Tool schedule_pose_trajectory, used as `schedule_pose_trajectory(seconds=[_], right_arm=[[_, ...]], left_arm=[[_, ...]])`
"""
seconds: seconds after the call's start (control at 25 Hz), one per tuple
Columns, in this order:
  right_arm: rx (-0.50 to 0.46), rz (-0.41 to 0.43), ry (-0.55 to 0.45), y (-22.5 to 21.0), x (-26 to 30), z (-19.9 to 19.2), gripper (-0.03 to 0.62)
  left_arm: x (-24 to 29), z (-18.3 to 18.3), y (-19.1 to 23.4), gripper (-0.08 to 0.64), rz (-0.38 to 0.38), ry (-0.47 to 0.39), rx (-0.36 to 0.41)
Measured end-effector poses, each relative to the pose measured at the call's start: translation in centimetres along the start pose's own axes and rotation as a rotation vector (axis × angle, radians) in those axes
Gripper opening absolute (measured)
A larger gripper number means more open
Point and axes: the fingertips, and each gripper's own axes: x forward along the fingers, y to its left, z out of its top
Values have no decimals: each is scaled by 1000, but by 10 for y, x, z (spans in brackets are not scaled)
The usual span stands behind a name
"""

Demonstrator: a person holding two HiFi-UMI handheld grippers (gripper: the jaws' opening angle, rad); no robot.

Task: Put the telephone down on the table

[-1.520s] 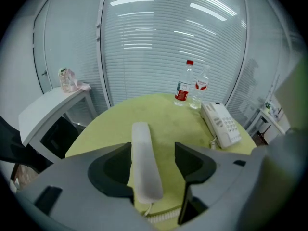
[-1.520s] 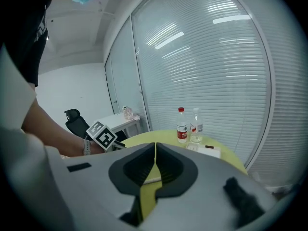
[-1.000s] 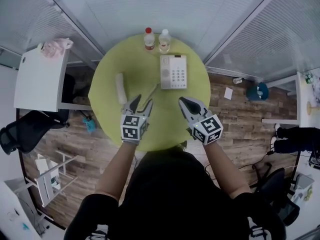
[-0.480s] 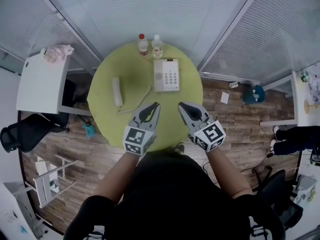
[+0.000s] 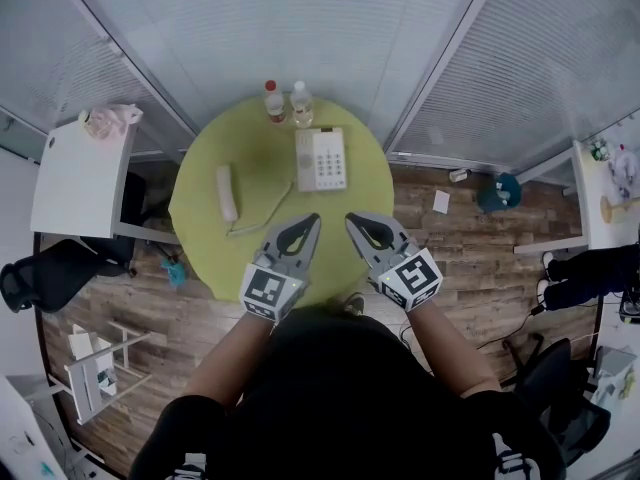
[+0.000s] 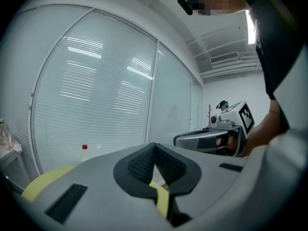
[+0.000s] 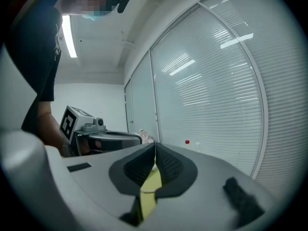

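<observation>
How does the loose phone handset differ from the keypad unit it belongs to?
The handset is a slim bar; the keypad unit is a broader rectangle. The handset lies at the table's left, the keypad unit near the far middle. Both are whitish, rest on the green table and are joined by a cord.

We are in an office. Glass partitions (image 5: 300, 28) hung with blinds wall us in. A white desk (image 5: 75, 178) and a black chair (image 5: 45, 273) stand on the wood-look floor (image 5: 450, 258), and a telephone (image 5: 321, 158) sits on the round table (image 5: 260, 168). Overhead we see a strip light (image 7: 66, 36) and an air vent (image 6: 224, 57).
</observation>
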Motion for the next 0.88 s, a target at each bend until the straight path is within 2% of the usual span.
schedule_pose_trajectory(seconds=[0.2,0.88], right_arm=[[-26,28,-10,3,-1,4,18],[-8,8,-27,-7,-4,7,18]], left_arm=[[5,9,-11,12,-28,-18,14],[18,10,-15,12,-45,-18,9]])
